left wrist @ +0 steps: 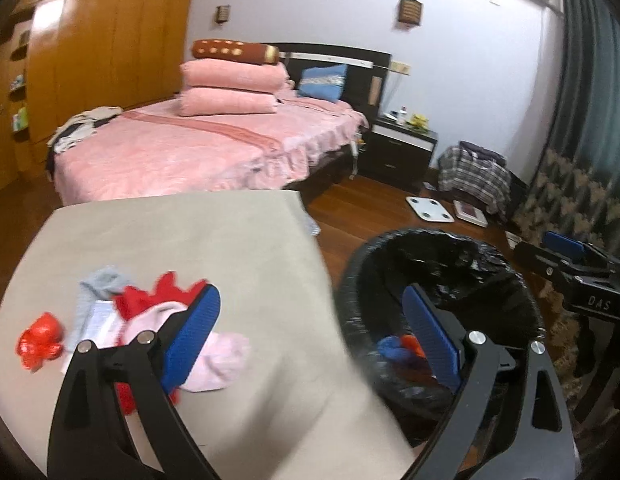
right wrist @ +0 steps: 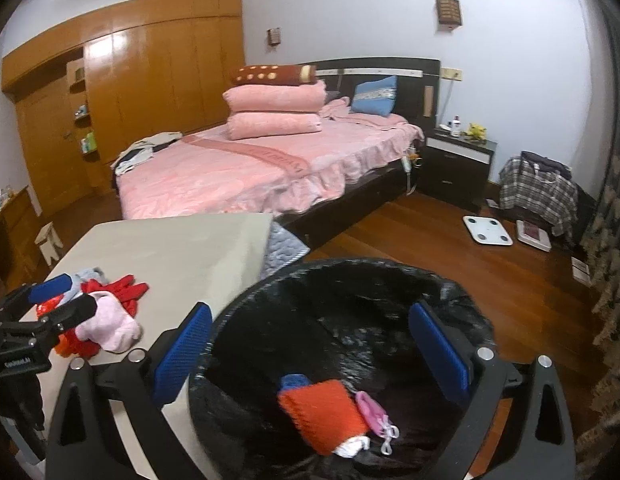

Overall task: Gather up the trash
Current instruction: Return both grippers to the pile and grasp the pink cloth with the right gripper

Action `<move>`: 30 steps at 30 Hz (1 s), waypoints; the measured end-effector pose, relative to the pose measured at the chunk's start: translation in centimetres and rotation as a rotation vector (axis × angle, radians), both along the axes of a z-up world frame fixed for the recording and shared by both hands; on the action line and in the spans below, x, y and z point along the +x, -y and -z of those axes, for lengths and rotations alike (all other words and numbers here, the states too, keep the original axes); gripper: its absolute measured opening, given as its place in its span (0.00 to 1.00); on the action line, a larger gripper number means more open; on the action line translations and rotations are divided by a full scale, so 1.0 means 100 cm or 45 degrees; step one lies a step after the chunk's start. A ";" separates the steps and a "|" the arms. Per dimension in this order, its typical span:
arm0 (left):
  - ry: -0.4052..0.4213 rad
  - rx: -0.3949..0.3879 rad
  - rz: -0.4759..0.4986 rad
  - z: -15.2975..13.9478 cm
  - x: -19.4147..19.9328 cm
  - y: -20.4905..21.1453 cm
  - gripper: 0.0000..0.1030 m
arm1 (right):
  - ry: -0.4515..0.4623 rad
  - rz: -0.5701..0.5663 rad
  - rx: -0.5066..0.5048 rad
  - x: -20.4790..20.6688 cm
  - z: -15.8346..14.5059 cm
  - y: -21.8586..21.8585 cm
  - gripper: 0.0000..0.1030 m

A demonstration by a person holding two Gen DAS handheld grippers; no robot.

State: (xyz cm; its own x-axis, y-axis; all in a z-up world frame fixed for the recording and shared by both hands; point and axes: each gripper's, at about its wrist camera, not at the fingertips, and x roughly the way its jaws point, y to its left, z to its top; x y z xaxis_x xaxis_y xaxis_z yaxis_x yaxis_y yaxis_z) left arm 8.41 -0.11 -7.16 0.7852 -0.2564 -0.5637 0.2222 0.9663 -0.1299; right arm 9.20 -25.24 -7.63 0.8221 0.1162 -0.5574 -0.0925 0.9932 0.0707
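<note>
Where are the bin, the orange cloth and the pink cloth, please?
bin [right wrist: 466, 292]: right wrist view, far right rim.
orange cloth [right wrist: 322, 414]: right wrist view, its middle, inside the bin.
pink cloth [right wrist: 110, 326]: right wrist view, its middle, on the table.

A bed [right wrist: 238, 176] with a pink cover carries two folded pink quilts [right wrist: 276, 114], a brown bolster [right wrist: 272, 74] on top, and a blue pillow [right wrist: 374, 96] against the dark headboard. Beside it stands a dark nightstand [right wrist: 456, 168]. A white scale [right wrist: 487, 230] lies on the wooden floor [right wrist: 410, 240] near a plaid bag [right wrist: 538, 192]
</note>
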 end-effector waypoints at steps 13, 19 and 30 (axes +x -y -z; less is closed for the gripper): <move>0.017 0.054 -0.261 -0.001 -0.020 -0.084 0.87 | 0.033 -0.245 -0.007 0.010 0.001 -0.088 0.94; -0.020 0.081 -0.357 0.010 -0.029 -0.124 0.87 | 0.028 -0.377 -0.009 0.016 0.012 -0.132 0.94; -0.088 0.094 -0.464 0.034 -0.032 -0.166 0.87 | -0.093 -0.464 0.020 0.039 0.052 -0.186 0.91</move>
State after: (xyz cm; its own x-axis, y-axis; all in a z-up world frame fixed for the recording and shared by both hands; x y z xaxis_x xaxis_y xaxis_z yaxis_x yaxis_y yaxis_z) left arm 5.17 16.53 -10.56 0.7770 0.0763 -0.6249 -0.1447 0.9877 -0.0594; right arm 13.06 -6.67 -12.81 0.6836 0.4026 -0.6087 -0.4338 0.8949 0.1047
